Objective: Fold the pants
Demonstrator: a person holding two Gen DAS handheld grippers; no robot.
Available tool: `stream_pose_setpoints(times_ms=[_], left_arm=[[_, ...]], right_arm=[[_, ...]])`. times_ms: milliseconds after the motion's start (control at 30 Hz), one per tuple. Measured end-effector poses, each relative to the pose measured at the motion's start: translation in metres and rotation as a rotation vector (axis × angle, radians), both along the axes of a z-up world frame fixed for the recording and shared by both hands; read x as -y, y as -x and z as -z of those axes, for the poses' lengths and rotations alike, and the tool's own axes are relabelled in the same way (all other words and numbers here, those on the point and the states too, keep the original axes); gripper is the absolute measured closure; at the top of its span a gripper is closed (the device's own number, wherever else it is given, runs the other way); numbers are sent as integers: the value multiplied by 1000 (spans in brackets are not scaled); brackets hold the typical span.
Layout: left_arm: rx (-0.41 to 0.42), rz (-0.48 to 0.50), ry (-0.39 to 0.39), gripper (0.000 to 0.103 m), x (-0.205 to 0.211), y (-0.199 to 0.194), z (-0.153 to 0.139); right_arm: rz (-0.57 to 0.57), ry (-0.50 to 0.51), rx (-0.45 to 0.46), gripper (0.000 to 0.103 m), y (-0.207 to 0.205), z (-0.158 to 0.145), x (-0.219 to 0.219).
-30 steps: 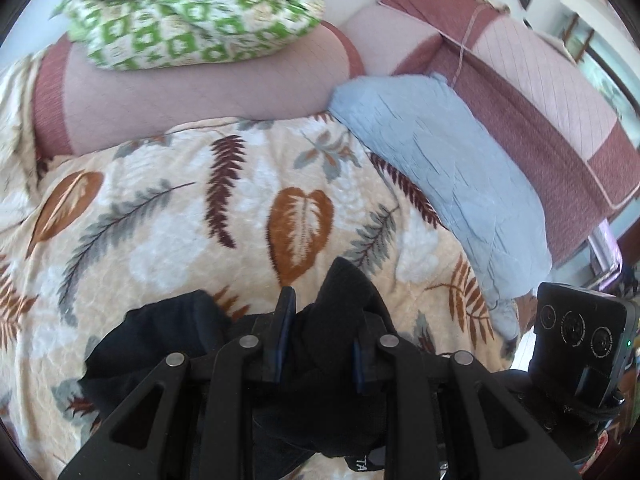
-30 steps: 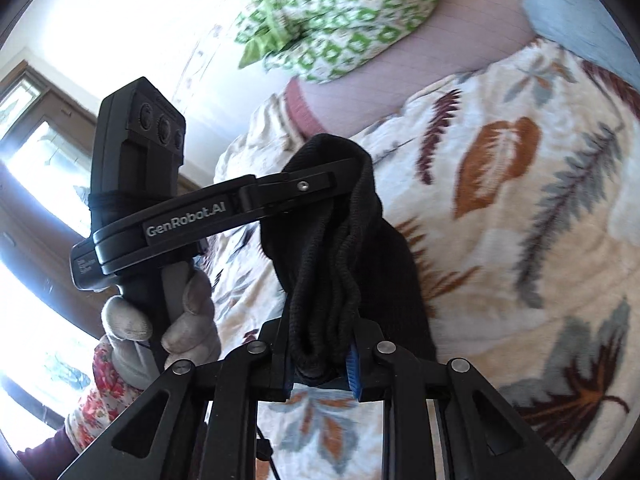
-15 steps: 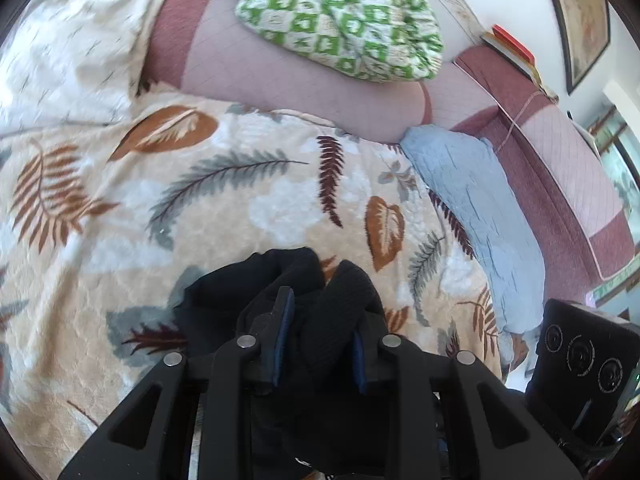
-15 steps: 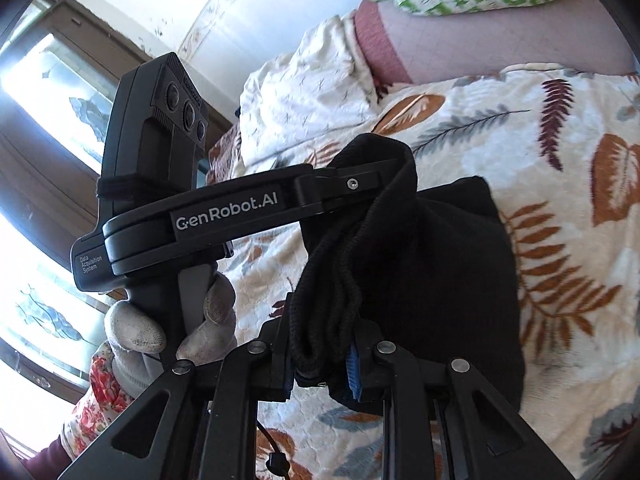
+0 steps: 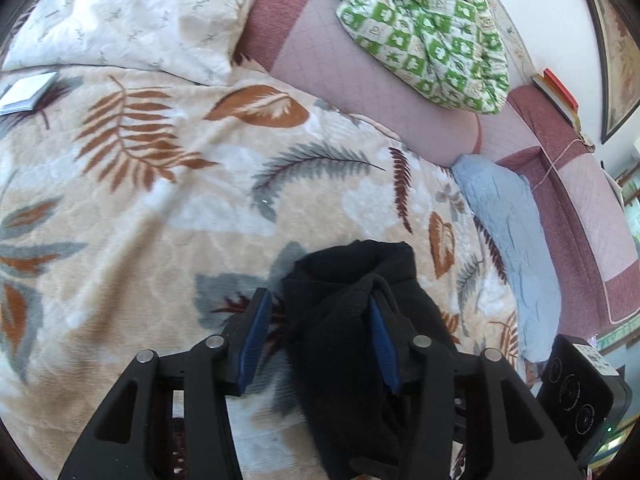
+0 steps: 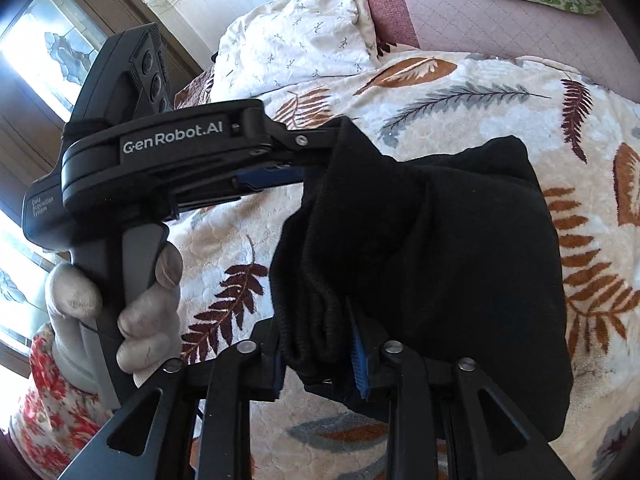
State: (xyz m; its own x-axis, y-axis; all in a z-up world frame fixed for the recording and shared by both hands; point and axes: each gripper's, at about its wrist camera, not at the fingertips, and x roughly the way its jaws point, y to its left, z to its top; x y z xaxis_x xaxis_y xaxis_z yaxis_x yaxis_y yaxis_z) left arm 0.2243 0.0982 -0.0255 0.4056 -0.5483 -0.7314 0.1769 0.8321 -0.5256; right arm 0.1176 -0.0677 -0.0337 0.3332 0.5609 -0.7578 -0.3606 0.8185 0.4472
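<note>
Fingers [image 5: 256,342] of the left gripper [image 5: 316,344] are opening, one blue pad clear of the black pants [image 5: 360,320], the other still against the cloth; the right gripper [image 6: 316,356] is opening too, with the ribbed edge of the pants bunched between its pads. The pants lie folded on the leaf-patterned blanket [image 5: 160,216] of the bed. Step judged: release after laying a fold; next, both grippers must withdraw without dragging cloth. The left gripper's body reads "GenRobot.AI" and "Data Acquisition System" in the right view
</note>
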Motion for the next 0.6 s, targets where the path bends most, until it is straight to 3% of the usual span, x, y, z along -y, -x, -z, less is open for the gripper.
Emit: stream_pose_setpoints(times_ms=[167, 300, 433, 533, 600], left_arm=[[-5, -53, -9, 54, -18, 4, 0], [-28, -85, -22, 54, -28, 7, 6], [-46, -74, -44, 53, -34, 13, 13], [-62, -55, -73, 53, -37, 21, 19], [-78, -46, -111, 53, -38, 26, 25]], right_arm=[[-63, 11, 42, 31, 9, -10, -11], [-82, 38, 70, 28, 16, -18, -8], [-61, -33, 65, 28, 15, -30, 18], [17, -80, 132, 28, 12, -52, 51], [109, -41, 175, 28, 8, -64, 72]])
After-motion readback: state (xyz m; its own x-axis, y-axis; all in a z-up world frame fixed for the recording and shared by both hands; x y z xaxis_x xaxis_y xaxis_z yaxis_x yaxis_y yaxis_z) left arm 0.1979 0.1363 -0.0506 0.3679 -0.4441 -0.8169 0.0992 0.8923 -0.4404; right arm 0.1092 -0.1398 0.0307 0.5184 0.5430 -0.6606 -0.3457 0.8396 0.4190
